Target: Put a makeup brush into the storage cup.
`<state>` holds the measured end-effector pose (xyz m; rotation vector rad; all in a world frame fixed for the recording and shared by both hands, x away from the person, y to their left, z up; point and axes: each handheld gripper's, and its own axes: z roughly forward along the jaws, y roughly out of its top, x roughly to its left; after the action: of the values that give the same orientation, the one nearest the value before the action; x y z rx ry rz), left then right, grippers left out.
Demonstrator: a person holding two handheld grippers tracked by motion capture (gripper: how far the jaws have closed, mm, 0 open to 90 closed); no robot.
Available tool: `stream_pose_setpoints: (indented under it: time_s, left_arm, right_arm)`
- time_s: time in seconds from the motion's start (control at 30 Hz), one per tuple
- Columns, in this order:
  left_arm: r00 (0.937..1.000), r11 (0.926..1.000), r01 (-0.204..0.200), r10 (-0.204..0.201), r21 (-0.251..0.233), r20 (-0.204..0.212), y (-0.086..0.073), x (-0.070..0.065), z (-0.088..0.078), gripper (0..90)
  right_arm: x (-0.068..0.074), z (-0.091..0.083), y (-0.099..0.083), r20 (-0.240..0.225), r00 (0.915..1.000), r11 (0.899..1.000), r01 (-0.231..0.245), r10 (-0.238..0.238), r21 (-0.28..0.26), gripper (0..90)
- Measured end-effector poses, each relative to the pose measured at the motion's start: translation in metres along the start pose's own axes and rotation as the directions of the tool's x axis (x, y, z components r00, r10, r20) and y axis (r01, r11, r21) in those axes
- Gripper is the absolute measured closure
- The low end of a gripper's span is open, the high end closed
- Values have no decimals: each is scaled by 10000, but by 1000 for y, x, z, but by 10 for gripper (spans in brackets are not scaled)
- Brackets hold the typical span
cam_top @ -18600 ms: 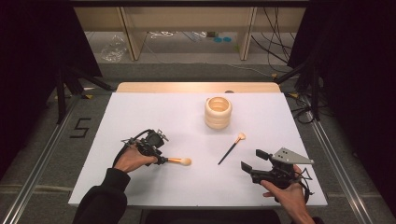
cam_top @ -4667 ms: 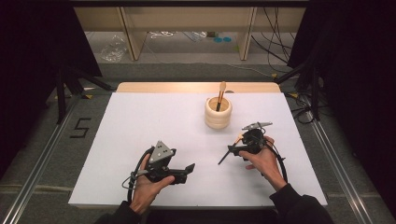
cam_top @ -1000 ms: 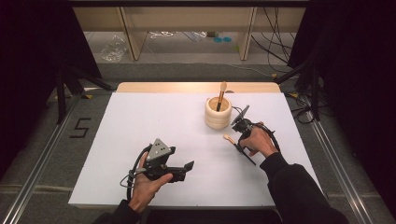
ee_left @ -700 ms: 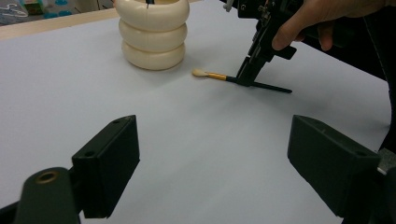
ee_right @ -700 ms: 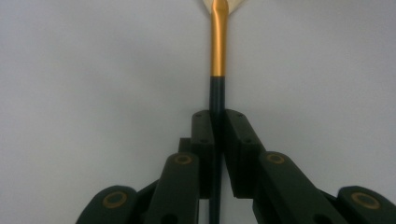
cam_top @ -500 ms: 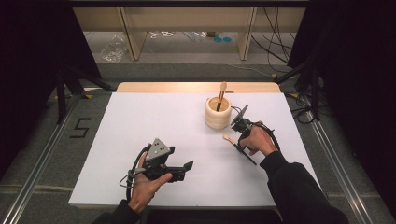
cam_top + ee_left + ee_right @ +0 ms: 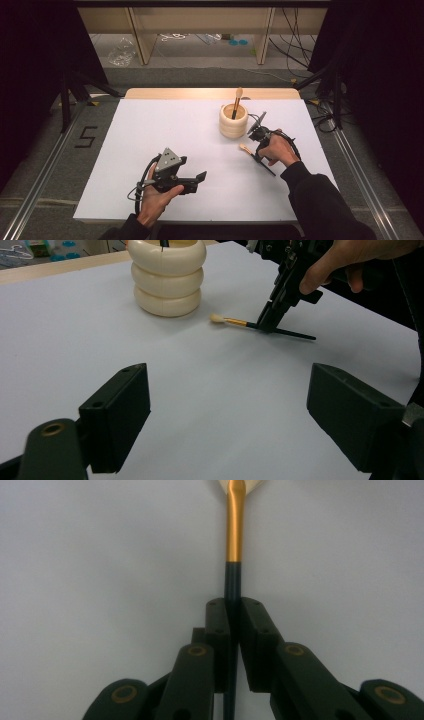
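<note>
Cream ribbed holder [image 7: 233, 121], white table [image 7: 150, 130], black-handled brush [image 7: 233, 540] with gold ferrule.

- A dark figure "5" [image 7: 86, 137] is marked on the grey floor just left of the white table, beside the metal rail.
- No other writing, label or brand can be read.
</note>
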<state>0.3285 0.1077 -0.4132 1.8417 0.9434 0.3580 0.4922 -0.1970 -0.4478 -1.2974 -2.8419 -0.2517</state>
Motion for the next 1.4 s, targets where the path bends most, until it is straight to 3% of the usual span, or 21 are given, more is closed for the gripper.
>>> stream_pose_setpoints:
  time_s: [0.23, 0.27, 0.43, 0.6, 0.7, 0.83, 0.97, 1.13, 1.17, 1.2, 1.23, 1.3, 1.33, 1.4]
  left_arm:
    - [10000, 10000, 44, -44, -35, 20, 0, 0, 0, 173]
    - [10000, 10000, 48, -48, -23, 5, 0, 0, 0, 172]
    - [10000, 10000, 65, -65, -37, 0, 0, 2, 0, 172]
    - [9999, 9999, 136, -136, -85, 1, 0, 2, -1, 173]
    - [9999, 9998, 134, -134, -114, -4, 0, 2, -1, 173]
    - [9999, 9998, 143, -142, -166, 56, 0, 3, -1, 172]
    - [9999, 9997, 146, -146, -174, 35, 0, 2, -1, 172]
    - [9999, 9998, 121, -121, -130, 31, 0, 2, -1, 172]
    - [9999, 9998, 130, -129, -146, 37, 0, 2, -1, 172]
    - [9999, 9998, 137, -136, -171, 49, 0, 3, -1, 173]
    - [9999, 9997, 142, -140, -197, 89, 0, 3, -1, 172]
    - [9999, 9997, 142, -141, -205, 81, 0, 3, -1, 172]
    - [9999, 9998, 127, -127, -135, 9, 0, 3, -2, 172]
    - [9999, 9998, 141, -141, -143, -3, 0, 3, -2, 172]
  right_arm:
    - [-1, -11, -6, -209, 9995, 9989, 237, -246, -416, 833]
    - [-2, -12, -7, -252, 9987, 9977, 439, -452, -517, 833]
    - [5, -18, -9, -428, 9965, 9947, 683, -717, -767, 832]
    - [11, -23, -9, -799, 9908, 9853, 968, -1088, -1408, 833]
    - [11, -28, -8, -1093, 9877, 9808, 917, -1115, -1718, 833]
    - [8, -35, -11, -1339, 9843, 9667, 803, -1154, -2429, 832]
    - [3, -45, -13, -1565, 9809, 9319, 523, -1153, -3590, 832]
    - [-1, -51, -13, -1515, 9819, 8965, 357, -1138, -4416, 832]
    - [-1, -51, -13, -1504, 9824, 8873, 297, -1109, -4603, 832]
    - [-3, -52, -12, -1515, 9801, 8710, 380, -1280, -4899, 833]
    - [-2, -53, -12, -1538, 9813, 8700, 257, -1160, -4924, 833]
    - [-2, -54, -11, -1703, 9801, 8453, -45, -1024, -5344, 832]
    - [-3, -55, -10, -1640, 9799, 8340, 42, -1135, -5518, 833]
    - [-4, -56, -9, -1598, 9800, 8218, 64, -1184, -5697, 833]
